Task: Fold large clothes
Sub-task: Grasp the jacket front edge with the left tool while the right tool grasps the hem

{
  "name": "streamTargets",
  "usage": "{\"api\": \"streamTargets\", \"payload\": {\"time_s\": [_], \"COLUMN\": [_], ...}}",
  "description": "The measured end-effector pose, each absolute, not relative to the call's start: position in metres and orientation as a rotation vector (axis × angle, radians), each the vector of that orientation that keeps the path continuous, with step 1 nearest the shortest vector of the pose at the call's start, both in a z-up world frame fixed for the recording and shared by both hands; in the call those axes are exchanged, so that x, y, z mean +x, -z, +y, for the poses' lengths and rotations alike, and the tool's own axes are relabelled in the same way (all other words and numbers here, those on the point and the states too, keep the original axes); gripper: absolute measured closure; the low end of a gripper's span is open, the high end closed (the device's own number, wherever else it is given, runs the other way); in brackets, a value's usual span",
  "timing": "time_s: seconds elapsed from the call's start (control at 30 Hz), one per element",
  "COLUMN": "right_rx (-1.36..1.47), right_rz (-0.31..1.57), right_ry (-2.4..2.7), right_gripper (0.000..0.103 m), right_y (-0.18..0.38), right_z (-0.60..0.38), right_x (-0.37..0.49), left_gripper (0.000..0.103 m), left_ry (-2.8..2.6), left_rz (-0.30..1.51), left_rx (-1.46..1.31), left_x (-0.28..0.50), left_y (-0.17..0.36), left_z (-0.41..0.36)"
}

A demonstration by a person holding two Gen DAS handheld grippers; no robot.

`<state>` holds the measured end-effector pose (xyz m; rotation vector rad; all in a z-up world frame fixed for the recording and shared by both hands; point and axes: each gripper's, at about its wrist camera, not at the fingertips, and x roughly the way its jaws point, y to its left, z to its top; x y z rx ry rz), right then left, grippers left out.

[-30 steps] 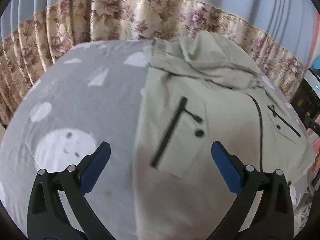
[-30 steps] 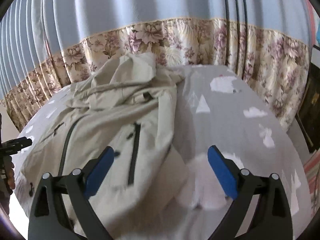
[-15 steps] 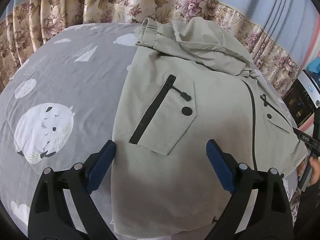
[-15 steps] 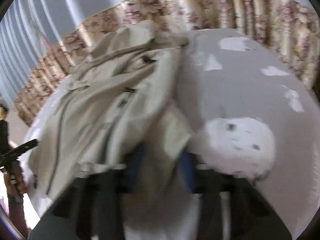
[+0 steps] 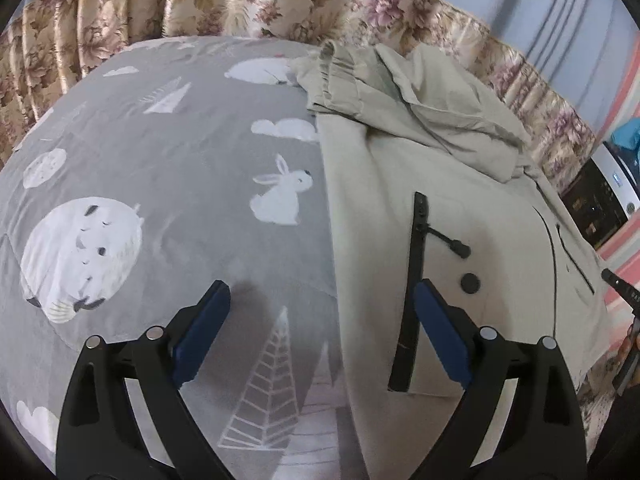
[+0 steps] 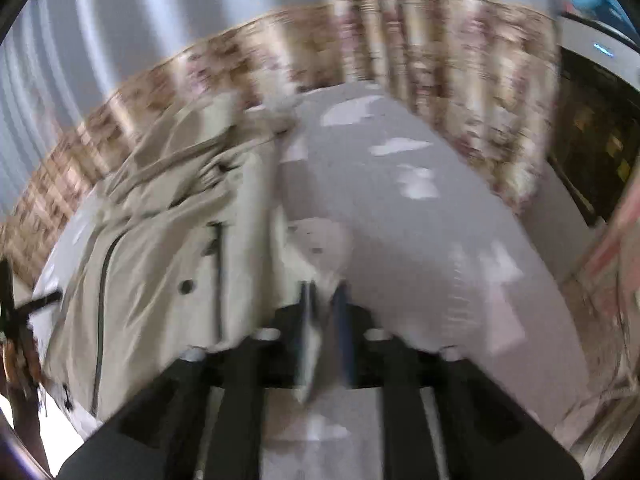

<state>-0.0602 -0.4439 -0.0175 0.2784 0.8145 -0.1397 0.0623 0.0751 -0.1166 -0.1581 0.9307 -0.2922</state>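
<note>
Now left hand-held gripper [image 5: 322,330] hovering open, straddling jacket [image 5: 460,208] left edge on bed [image 5: 160,200]; right hand-held gripper [image 6: 324,320] blurred, jaws just reopening, narrow, grip unclear.

soft even daylight; left wrist view sharp, right wrist view motion-blurred, fisheye edges bent and dark.

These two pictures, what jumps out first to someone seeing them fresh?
A big beige jacket lies spread over the right half of a grey bedsheet printed with white rabbits and owls. The left tool hangs wide open over the jacket's edge. Flowered curtains hang behind.
</note>
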Motion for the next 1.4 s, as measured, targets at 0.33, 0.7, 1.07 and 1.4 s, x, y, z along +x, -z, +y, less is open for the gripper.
{"api": "streamTargets", "payload": {"time_s": [0.33, 0.7, 1.07, 1.4], "right_rx": [0.227, 0.304, 0.373, 0.372], "right_rz": [0.874, 0.851, 0.756, 0.840], "right_ry": [0.039, -0.145, -0.304, -0.288], "right_gripper": [0.035, 0.099, 0.100, 0.095], "right_y": [0.033, 0.038, -0.015, 0.006], "right_z": [-0.440, -0.413, -0.389, -0.395], "right_x": [-0.021, -0.018, -0.049, -0.006], "left_gripper": [0.015, 0.082, 0.088, 0.061], "left_ry": [0.433, 0.438, 0.407, 0.423], "left_rz": [0.972, 0.941, 0.895, 0.842], "left_rx": [-0.107, -0.152, -0.222, -0.200], "left_x": [0.042, 0.045, 0.002, 0.042], "left_y": [0.115, 0.098, 0.057, 0.006], "left_z": [0.027, 0.042, 0.086, 0.086]}}
